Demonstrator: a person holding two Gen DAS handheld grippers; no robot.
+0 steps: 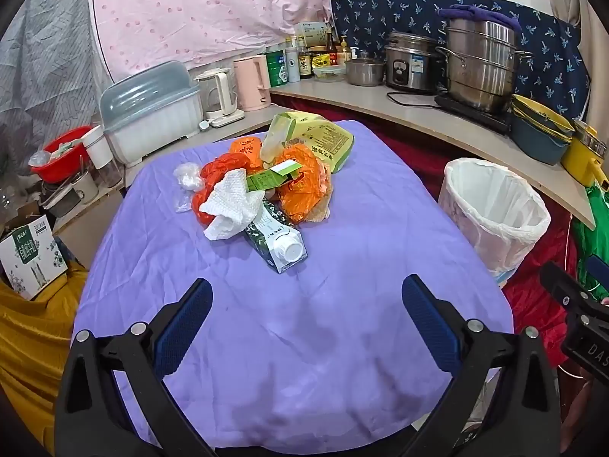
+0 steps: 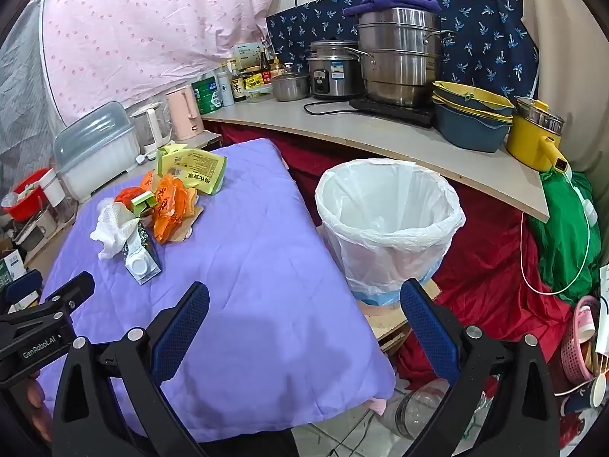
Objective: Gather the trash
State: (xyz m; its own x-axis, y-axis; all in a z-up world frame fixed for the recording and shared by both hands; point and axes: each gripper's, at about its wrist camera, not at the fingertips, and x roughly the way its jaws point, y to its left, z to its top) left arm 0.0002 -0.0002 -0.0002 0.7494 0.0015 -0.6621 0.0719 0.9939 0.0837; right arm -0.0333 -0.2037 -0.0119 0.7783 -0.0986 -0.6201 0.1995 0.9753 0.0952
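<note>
I'm seeing the trash pile [image 1: 262,186] sitting mid-frame on purple cloth: a crumpled white paper towel [image 1: 228,203], orange bags [image 1: 300,182], a carton [image 1: 276,238] lying capped-end forward. The white-lined bin [image 2: 388,224] is standing upright, center-right.

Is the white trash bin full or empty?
Empty, as far as it shows. The right wrist view looks down into the trash bin and only the clean white liner shows; the very bottom is hidden.

Trash pile [image 1: 262,186] on table [image 1: 361,228], bin [image 1: 495,213] right.
</note>
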